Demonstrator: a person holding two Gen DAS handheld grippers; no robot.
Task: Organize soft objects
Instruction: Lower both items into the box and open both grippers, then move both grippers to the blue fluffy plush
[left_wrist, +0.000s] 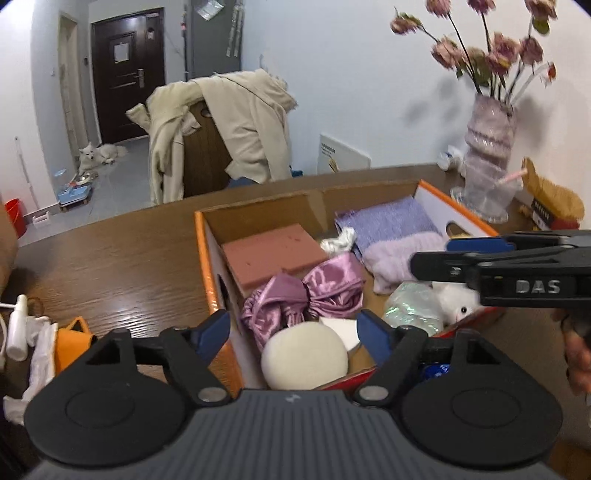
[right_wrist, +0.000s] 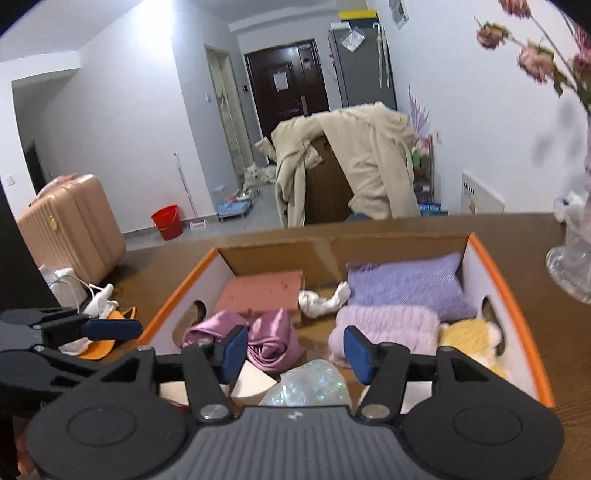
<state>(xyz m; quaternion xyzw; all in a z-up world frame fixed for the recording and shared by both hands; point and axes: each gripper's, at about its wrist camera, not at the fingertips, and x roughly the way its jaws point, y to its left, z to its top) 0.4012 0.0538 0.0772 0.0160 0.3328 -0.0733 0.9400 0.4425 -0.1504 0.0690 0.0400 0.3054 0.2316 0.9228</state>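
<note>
Both my grippers, left (left_wrist: 293, 332) and right (right_wrist: 295, 349), hang over the orange-rimmed cardboard box (left_wrist: 202, 236), jaws released, nothing between them. Inside lie a pink foam block (left_wrist: 271, 253), crumpled purple satin cloth (left_wrist: 303, 299), a round cream sponge (left_wrist: 304, 360) and folded lilac knits (left_wrist: 391, 232). I judge tidying means taking one soft piece at a time: descend squarely, pinch its bulk, avoid snagging neighbours.

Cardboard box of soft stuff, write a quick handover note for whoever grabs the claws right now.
Left claw: open, empty, over the box's near edge.
Right claw: open, empty, over the box.
In the cardboard box: pink sponge block, satin scrunchie, purple towels, round cream puff, iridescent bag, white plush, yellow plush.
Done: these lie inside.
Left: orange item on the table outside, possibly.
</note>
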